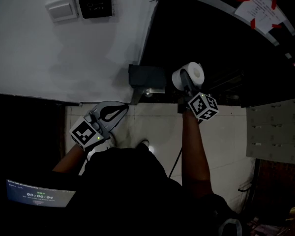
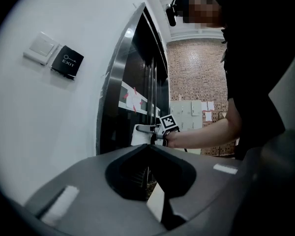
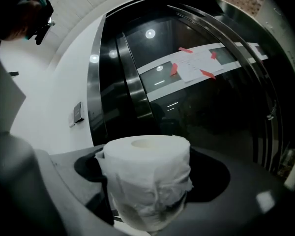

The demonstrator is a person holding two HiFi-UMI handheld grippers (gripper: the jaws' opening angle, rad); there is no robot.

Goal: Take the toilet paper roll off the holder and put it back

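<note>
The right gripper (image 1: 187,85) has its jaws clamped on the toilet paper roll (image 3: 147,181), holding it in the air just to the right of the dark holder (image 1: 146,77) on the wall (image 1: 64,58), apart from it. The left gripper (image 1: 122,108) hangs below-left of the holder, jaws closed together on nothing

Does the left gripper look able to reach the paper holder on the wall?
Probably yes: the left gripper, shut and empty, sits just short of the holder with nothing between; the right gripper holds the roll aside.
</note>
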